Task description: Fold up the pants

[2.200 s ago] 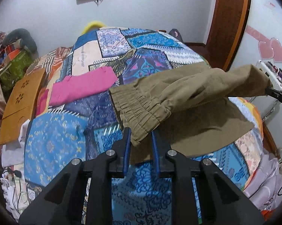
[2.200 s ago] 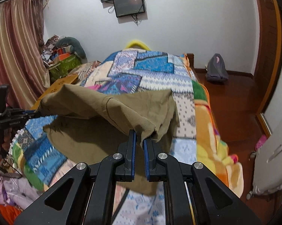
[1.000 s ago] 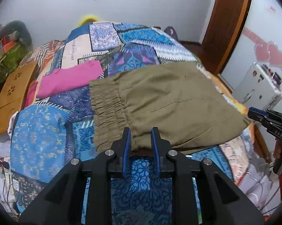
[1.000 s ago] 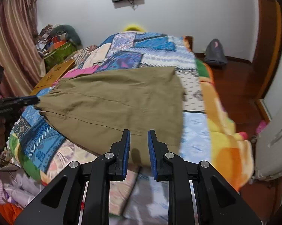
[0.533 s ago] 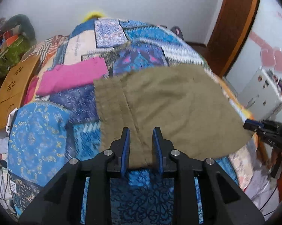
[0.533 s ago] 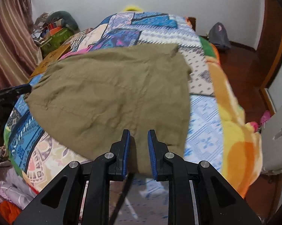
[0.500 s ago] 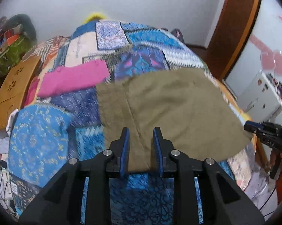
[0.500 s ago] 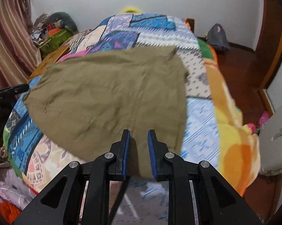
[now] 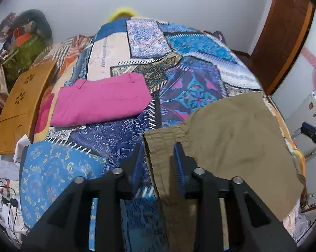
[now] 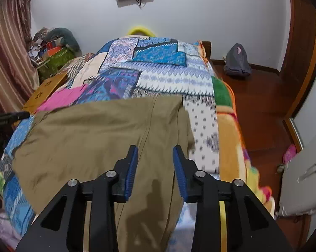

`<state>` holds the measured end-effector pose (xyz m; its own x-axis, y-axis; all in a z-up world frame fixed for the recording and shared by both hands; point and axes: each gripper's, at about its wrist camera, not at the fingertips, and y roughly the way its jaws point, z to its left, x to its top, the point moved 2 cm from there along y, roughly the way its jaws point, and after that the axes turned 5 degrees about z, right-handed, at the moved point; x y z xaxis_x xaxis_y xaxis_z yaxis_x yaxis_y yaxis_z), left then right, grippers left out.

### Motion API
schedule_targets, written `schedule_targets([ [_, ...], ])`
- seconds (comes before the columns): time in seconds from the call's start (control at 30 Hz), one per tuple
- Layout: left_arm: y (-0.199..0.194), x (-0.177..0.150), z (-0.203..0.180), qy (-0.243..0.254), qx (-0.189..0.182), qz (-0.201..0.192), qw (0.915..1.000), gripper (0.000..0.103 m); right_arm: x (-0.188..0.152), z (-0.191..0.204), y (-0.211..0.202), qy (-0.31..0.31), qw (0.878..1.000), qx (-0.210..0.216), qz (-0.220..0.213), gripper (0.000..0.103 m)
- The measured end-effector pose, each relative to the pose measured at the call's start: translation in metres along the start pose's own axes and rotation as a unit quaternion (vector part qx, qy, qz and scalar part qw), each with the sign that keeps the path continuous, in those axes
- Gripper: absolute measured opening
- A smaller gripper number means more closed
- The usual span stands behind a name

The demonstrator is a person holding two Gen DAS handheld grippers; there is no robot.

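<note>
Olive-brown pants (image 9: 231, 138) lie folded flat across the near end of the patchwork bed (image 9: 179, 48). Their elastic waistband (image 9: 158, 145) is at the left side. My left gripper (image 9: 159, 163) is open, its blue pads on either side of the waistband edge, holding nothing. In the right wrist view the pants (image 10: 90, 138) spread wide, and my right gripper (image 10: 154, 167) is open above the leg end, empty. Each gripper shows at the edge of the other's view.
A folded pink garment (image 9: 101, 103) lies on the bed beyond the pants. A wooden lap tray (image 9: 21, 100) rests at the bed's left edge. A grey backpack (image 10: 237, 62) sits on the wooden floor. A white cabinet (image 10: 303, 180) stands to the right.
Both grippers have opened wider and let go of the pants, which now lie flat on the bed. The left gripper has shifted left toward the waistband.
</note>
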<state>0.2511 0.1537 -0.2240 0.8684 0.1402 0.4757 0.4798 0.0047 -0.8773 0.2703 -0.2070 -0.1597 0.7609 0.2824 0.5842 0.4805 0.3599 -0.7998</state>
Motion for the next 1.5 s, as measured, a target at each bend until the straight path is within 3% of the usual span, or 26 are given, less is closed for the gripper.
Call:
schedule_targets([
  [0.07, 0.011, 0.006, 0.004, -0.009, 0.01, 0.009, 0.9999, 0.053, 0.012, -0.004, 0.011, -0.001, 1.0, -0.006, -0.003, 0.042],
  [0.13, 0.016, 0.011, 0.005, -0.012, 0.004, 0.005, 0.9999, 0.054, 0.022, -0.007, 0.023, -0.006, 1.0, -0.012, -0.005, 0.049],
  [0.33, 0.038, 0.019, -0.003, 0.003, -0.018, 0.02, 0.9996, 0.061, 0.052, -0.021, 0.07, -0.003, 1.0, -0.001, 0.007, 0.05],
  [0.5, 0.053, 0.02, -0.016, 0.042, 0.012, 0.014, 0.9989, 0.062, 0.065, -0.035, 0.109, -0.005, 0.999, -0.013, 0.038, 0.05],
  [0.67, 0.067, 0.021, -0.016, 0.048, 0.025, 0.019, 0.9983, 0.065, 0.068, -0.04, 0.138, -0.01, 0.998, 0.003, 0.066, 0.05],
  [0.87, 0.072, 0.017, -0.014, 0.038, 0.036, 0.012, 0.9986, 0.07, 0.071, -0.036, 0.15, -0.019, 0.997, 0.028, 0.064, 0.026],
  [0.93, 0.073, 0.017, -0.012, 0.032, 0.038, 0.01, 0.9987, 0.072, 0.071, -0.034, 0.153, -0.025, 0.997, 0.02, 0.067, 0.01],
  [1.0, 0.073, 0.016, -0.01, 0.021, 0.037, 0.011, 0.999, 0.073, 0.071, -0.032, 0.154, -0.034, 0.998, 0.007, 0.061, 0.009],
  [1.2, 0.072, 0.013, -0.009, 0.014, 0.055, 0.002, 0.9984, 0.076, 0.064, -0.018, 0.152, -0.119, 0.987, -0.102, 0.03, 0.007],
  [1.37, 0.06, 0.021, -0.013, 0.031, 0.086, 0.0, 0.9958, 0.076, 0.069, -0.02, 0.135, -0.104, 0.988, -0.107, 0.032, 0.007],
  [1.5, 0.032, 0.034, -0.01, 0.03, 0.109, -0.024, 0.9934, 0.076, 0.078, -0.019, 0.099, -0.086, 0.991, -0.097, 0.015, 0.013],
])
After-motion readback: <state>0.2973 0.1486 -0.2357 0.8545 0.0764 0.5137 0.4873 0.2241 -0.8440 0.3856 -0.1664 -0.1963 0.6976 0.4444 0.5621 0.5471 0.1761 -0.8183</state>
